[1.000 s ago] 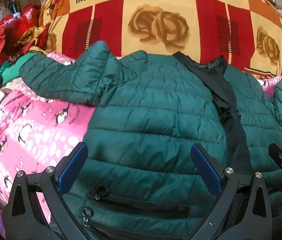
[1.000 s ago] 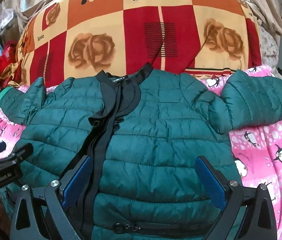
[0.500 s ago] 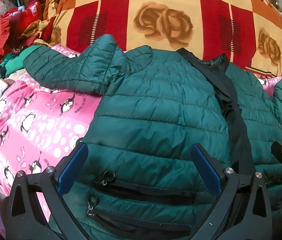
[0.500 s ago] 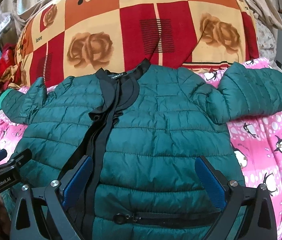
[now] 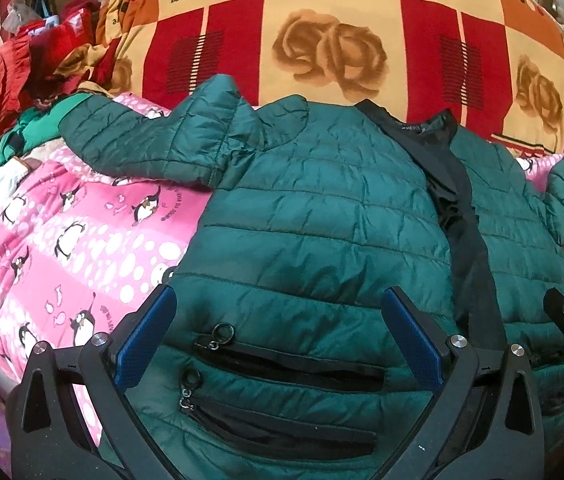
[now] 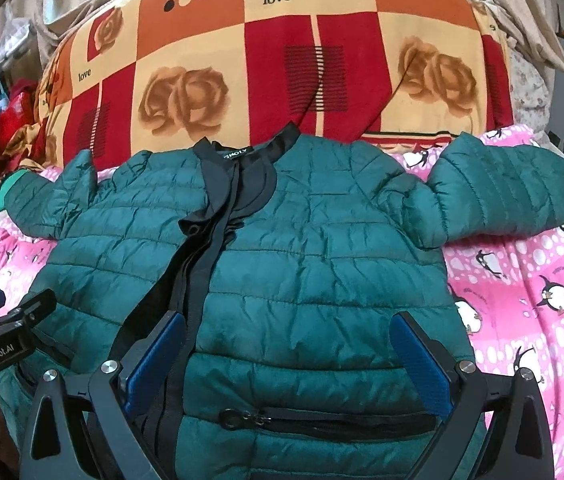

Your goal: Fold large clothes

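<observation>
Pile at 9 to 10 o'clock: heaped red clothes point(image 5: 21, 64) and a bright green garment point(image 5: 37, 124), soft and crumpled, just beside the left cuff.
Left sleeve: the left sleeve point(image 5: 149, 140) lies out toward 10 o'clock on the pink penguin blanket point(image 5: 81, 248), its shoulder humped into a ridge.
Left gripper: the left gripper point(image 5: 282, 320) hovers over the jacket's lower left panel, jaws spread wide and holding nothing; two zipped pockets point(image 5: 286, 364) lie between its blue pads.
Jacket: the green quilted jacket point(image 6: 302, 240) lies front up in the middle of the bed, collar at 12 o'clock against the rose-print quilt point(image 6: 282, 60), hem at 6 o'clock by the grippers. The shell is slick and puffy, stitched in horizontal channels; a black placket point(image 6: 201, 264) runs collar to hem, slightly rumpled.
Right gripper: the right gripper point(image 6: 290, 344) sits above the lower right panel, jaws equally wide and empty.
Right sleeve: the right sleeve point(image 6: 510, 188) points to 2 o'clock, plump and rounded.
Step in hand: judged to be the opening fold, nothing folded yet.
Doing it well: pinch a full quilted channel at the cuff or side seam, since slippery fabric may slide out; bring the sleeves across the chest first, and press the air out so the fold stays.
</observation>
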A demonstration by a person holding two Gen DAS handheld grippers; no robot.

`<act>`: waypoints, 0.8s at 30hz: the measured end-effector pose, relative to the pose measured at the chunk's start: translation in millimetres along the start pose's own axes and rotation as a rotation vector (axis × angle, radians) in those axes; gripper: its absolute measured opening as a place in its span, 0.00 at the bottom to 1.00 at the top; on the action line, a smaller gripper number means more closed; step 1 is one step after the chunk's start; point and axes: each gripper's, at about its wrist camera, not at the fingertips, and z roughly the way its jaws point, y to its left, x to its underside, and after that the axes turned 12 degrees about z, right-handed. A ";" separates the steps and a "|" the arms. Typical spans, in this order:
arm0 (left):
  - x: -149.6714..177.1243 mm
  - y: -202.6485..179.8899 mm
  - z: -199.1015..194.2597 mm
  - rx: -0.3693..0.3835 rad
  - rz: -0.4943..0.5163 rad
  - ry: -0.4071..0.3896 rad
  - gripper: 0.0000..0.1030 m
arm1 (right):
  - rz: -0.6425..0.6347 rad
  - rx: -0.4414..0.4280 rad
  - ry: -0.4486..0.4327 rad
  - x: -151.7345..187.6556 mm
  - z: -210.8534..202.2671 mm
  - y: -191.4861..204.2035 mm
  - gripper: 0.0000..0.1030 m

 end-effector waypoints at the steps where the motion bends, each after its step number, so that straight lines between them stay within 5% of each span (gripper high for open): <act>1: -0.8 -1.2 -0.2 -0.001 0.003 -0.001 1.00 | 0.000 0.003 0.000 0.1 0.2 -0.5 0.98; 24: -10.5 8.7 26.0 -0.003 -0.008 0.017 1.00 | -0.042 -0.005 0.078 -8.3 41.3 25.3 0.98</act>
